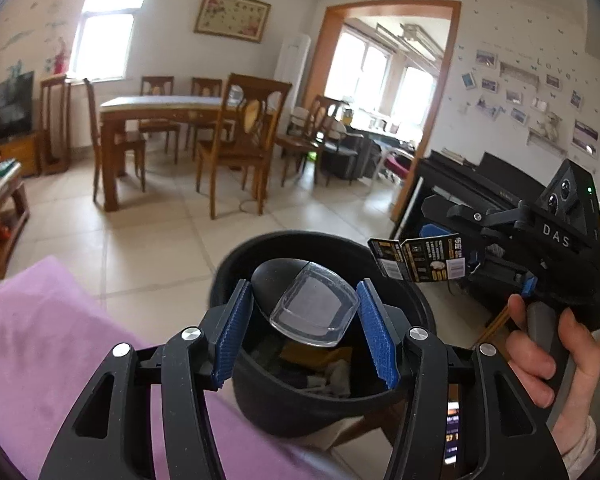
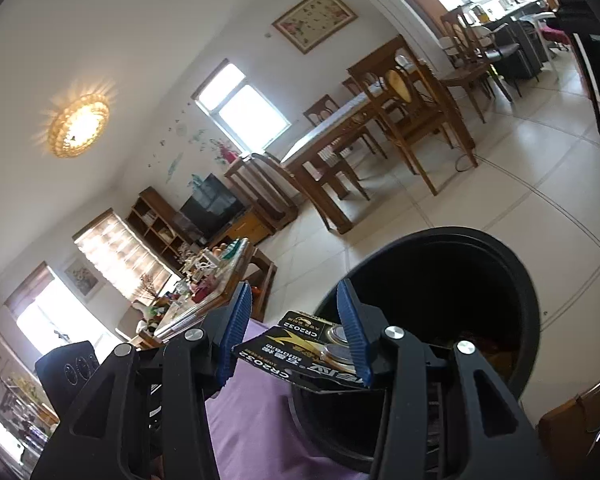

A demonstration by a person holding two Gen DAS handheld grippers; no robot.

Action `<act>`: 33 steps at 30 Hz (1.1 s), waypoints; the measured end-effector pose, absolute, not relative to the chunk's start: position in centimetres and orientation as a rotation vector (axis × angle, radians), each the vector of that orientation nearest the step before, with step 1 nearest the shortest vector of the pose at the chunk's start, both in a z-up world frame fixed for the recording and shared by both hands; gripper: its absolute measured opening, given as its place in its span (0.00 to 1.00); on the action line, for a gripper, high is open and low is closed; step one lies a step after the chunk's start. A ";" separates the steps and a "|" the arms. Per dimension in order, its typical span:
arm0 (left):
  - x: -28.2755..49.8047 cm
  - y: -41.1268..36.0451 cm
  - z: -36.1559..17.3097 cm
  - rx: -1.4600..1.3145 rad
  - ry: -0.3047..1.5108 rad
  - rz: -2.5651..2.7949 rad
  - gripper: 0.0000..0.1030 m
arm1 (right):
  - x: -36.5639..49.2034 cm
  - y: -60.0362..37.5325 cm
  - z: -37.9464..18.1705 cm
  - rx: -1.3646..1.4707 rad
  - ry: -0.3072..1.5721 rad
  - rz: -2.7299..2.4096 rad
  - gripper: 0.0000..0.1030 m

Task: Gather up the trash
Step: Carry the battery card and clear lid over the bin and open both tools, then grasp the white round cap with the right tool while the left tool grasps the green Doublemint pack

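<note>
A round black trash bin stands on the tiled floor beside a purple cushion. My left gripper hangs over the bin's mouth, shut on a clear plastic shell with a dark rounded part behind it. To the right a hand holds my right gripper, shut on a black and yellow coin-battery card just beyond the bin's right rim. In the right wrist view the right gripper pinches the battery card at the near edge of the bin. Scraps lie in the bin's bottom.
A wooden dining table with chairs stands across the floor. A cluttered coffee table is at the left and a black piano at the right. The purple cushion runs under both grippers.
</note>
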State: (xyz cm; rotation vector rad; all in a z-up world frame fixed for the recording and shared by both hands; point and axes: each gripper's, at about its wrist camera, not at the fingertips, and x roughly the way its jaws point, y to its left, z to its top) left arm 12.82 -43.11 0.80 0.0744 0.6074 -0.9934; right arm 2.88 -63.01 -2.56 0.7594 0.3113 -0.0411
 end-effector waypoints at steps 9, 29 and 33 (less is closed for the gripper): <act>13.4 -48.4 -1.5 0.133 0.642 -1.015 0.53 | 2.3 -65.2 -4.3 0.802 0.324 -0.072 0.46; 10.0 -32.5 1.9 0.126 0.600 -0.837 0.84 | 3.4 -58.6 -2.8 0.670 0.437 0.018 0.91; 10.5 -23.7 1.4 0.073 0.673 -0.720 0.83 | 4.9 -53.0 -2.8 0.572 0.528 0.102 0.90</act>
